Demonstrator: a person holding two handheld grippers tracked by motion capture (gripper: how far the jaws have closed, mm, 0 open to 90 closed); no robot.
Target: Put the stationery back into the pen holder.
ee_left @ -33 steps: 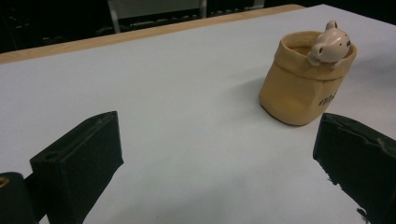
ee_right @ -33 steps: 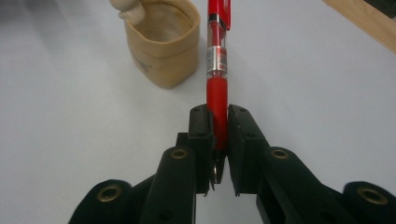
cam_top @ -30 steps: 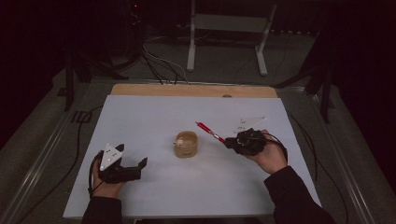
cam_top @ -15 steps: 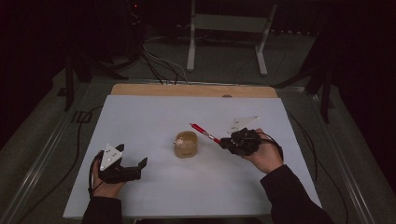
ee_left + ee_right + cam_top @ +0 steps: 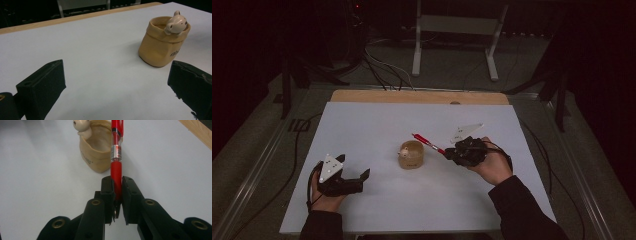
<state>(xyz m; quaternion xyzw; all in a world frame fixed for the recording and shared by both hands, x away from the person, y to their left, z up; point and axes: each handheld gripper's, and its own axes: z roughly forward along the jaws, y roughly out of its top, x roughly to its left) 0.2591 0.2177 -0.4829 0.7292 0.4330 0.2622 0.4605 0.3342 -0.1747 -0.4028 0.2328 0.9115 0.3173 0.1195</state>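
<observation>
A tan ceramic pot (image 5: 411,155) shaped like a sack, with a small bear figure on its rim, stands mid-table on the white sheet; it also shows in the left gripper view (image 5: 161,43) and the right gripper view (image 5: 97,147). My right gripper (image 5: 448,153) is shut on the grip end of a red pen (image 5: 428,143), which points left and up toward the pot. In the right gripper view the red pen (image 5: 116,157) runs straight out from my right gripper (image 5: 117,182) past the pot's right side. My left gripper (image 5: 357,176) rests open near the front left, its jaws (image 5: 112,82) wide apart with nothing between them.
The white sheet (image 5: 377,125) covers the table, with a wooden strip (image 5: 412,96) along the far edge. Cables trail off both sides. A metal stand (image 5: 457,40) rises behind the table in the dark.
My right gripper has carried the red pen a little left, closer to the pot. The left gripper has stayed where it was.
</observation>
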